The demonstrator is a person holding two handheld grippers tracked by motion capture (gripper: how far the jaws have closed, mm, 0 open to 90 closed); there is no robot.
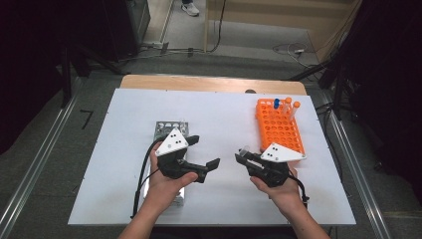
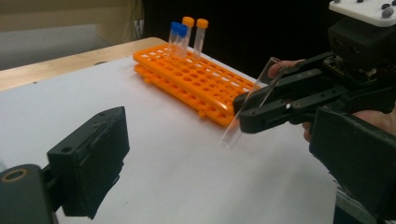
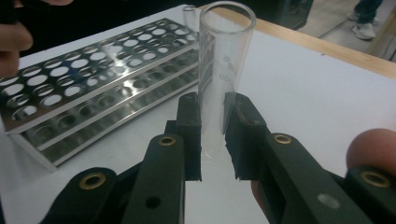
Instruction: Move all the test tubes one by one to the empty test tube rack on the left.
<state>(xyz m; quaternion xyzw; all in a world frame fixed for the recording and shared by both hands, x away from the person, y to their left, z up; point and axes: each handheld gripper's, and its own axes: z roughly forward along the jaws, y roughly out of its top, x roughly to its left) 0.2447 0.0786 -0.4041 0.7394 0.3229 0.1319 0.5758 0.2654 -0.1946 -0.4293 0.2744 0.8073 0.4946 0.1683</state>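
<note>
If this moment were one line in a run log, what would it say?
right tool: shut on clear tube | left tool: open, empty | orange rack: three capped tubes | metal rack: beside left hand

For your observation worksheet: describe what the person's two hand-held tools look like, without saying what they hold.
Both are black with two blocky jaws. The left claw and right claw each carry a white three-cornered plate with dark dots on top. Brass-ringed pivots show on the arms. A black cable trails from each. The forearms are bare, with no sleeves.

The left claw stood wide open and empty; the right claw was clamped shut, both pointing inward toward each other.
</note>
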